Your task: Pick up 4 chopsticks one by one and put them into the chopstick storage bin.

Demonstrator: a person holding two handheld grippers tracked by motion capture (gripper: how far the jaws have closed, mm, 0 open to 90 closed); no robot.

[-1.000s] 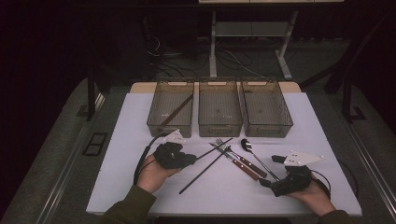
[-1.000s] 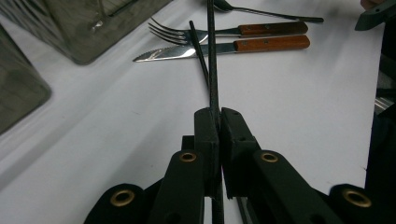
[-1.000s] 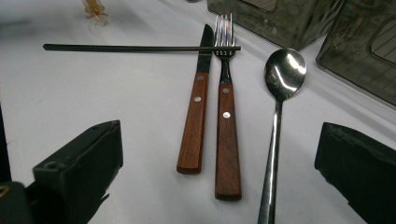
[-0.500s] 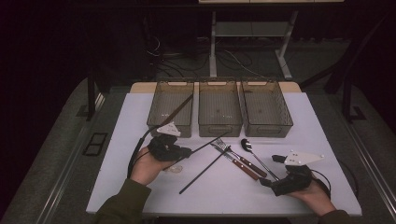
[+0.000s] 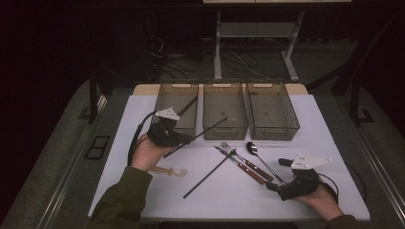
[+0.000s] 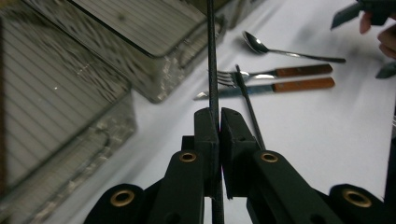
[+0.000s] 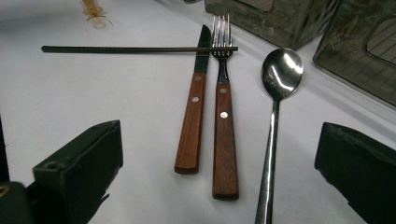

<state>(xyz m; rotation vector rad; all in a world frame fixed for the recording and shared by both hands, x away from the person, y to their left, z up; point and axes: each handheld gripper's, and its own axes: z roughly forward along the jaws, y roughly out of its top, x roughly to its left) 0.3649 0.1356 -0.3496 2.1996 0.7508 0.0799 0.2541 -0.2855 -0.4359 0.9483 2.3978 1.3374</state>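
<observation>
My left gripper [image 5: 187,139] is shut on a black chopstick [image 5: 210,128] and holds it off the table, its far tip over the front of the middle bin [image 5: 224,86]. In the left gripper view the jaws pinch the chopstick [image 6: 212,70], which runs straight ahead. A second black chopstick [image 5: 207,175] lies slanted on the white table, its end by the fork [image 5: 229,150]. Beside the fork lie a wooden-handled knife [image 5: 243,168] and a spoon [image 5: 260,157]. My right gripper [image 5: 278,175] rests open near the handles of the knife [image 7: 191,121], fork [image 7: 223,121] and spoon [image 7: 275,93].
Three clear bins stand in a row at the table's far side; the left bin [image 5: 168,95] holds another dark stick [image 5: 188,106], the right bin [image 5: 291,117] stands beside the middle one. A small amber spoon [image 5: 169,171] lies near my left wrist.
My left gripper has risen and moved away toward the bins with the chopstick in it. The amber spoon is now uncovered. The right hand has kept still.
</observation>
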